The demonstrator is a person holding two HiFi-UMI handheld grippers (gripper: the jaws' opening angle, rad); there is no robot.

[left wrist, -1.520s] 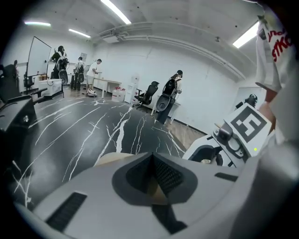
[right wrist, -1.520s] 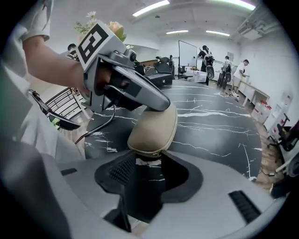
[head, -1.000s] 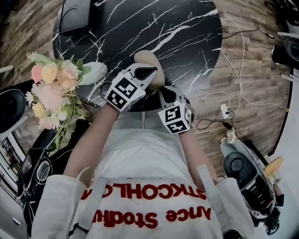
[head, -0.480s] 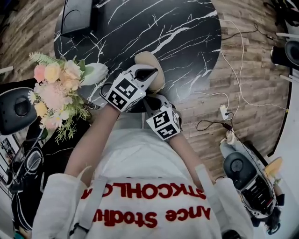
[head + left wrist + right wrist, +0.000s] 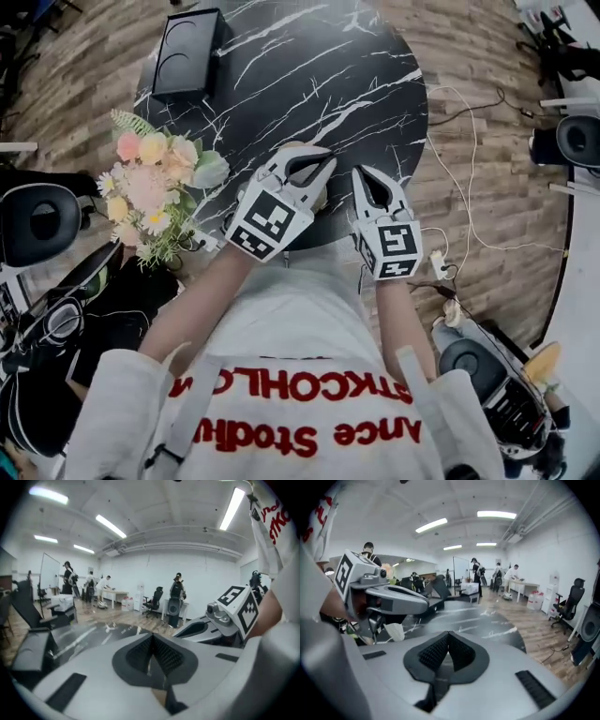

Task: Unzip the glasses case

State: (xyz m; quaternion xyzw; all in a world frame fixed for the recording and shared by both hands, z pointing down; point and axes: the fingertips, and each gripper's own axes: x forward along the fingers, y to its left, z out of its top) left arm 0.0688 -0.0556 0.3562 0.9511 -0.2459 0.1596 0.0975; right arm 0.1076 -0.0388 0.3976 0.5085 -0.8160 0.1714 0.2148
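Both grippers now hover higher than before, probably to re-aim at the zip. Left gripper (image 5: 314, 161) and right gripper (image 5: 364, 180) hold nothing, jaws together, the right's having just closed. The beige glasses case (image 5: 321, 195) lies beneath the left one at the marble table's (image 5: 309, 66) near edge

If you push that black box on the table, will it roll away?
Probably not: the black box looks flat-sided with corners, so it should slide, not roll. The marble tabletop looks glossy, so it may slide easily.
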